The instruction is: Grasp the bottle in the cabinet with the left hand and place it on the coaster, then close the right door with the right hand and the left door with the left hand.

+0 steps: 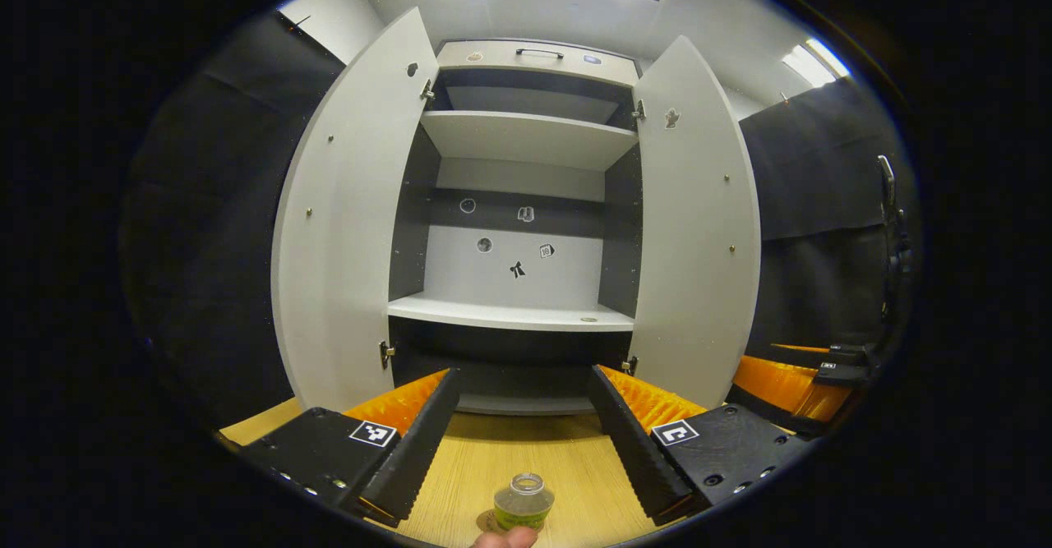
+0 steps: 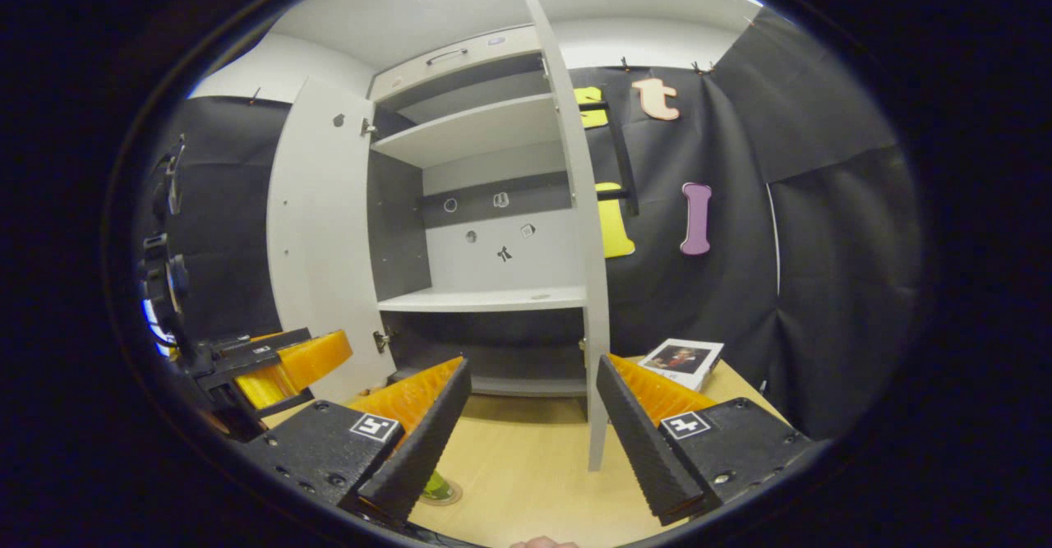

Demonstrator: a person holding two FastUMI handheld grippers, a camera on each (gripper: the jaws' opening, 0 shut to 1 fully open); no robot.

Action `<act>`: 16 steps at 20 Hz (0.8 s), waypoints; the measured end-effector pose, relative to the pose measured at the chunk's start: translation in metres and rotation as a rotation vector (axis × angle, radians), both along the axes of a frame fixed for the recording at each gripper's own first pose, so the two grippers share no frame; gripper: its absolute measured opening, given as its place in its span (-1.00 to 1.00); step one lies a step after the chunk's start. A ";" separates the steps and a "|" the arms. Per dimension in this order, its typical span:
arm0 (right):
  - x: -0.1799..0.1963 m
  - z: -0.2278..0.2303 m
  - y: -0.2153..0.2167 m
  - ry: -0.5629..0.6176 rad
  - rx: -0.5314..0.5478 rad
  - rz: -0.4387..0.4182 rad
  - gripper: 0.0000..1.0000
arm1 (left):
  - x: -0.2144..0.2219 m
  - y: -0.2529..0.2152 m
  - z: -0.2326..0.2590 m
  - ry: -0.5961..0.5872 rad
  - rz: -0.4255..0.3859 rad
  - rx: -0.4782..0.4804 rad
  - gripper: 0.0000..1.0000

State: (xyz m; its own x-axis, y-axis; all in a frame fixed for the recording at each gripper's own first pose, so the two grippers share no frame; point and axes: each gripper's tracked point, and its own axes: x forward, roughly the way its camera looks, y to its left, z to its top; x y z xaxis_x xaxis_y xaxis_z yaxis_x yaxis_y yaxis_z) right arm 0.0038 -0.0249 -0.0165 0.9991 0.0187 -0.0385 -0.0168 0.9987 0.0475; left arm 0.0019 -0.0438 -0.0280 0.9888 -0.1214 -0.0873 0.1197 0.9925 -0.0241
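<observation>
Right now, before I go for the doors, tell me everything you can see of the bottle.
The bottle is small, of clear plastic by its look, with a green label band round its body and an open, capless mouth. It stands upright on the wooden tabletop, on a round coaster that peeks out at its base. It sits low between the open fingers of the left tool, free of both. A fingertip shows just below it.

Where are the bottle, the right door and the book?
bottle (image 1: 523,503), left gripper view, its body below the neck
right door (image 2: 575,203), right gripper view, its narrow front edge
book (image 2: 682,361), right gripper view, its cover
</observation>
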 end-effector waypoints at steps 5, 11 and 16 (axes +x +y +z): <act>0.003 0.080 -0.054 -0.127 -0.035 -0.108 1.00 | -0.005 0.006 -0.009 0.006 0.011 0.004 0.93; 0.019 0.192 -0.123 -0.263 -0.158 -0.322 1.00 | -0.013 0.014 -0.015 0.003 0.025 0.022 0.93; 0.059 0.200 -0.122 -0.215 -0.138 -0.278 1.00 | -0.016 0.022 -0.016 -0.007 0.033 0.034 0.94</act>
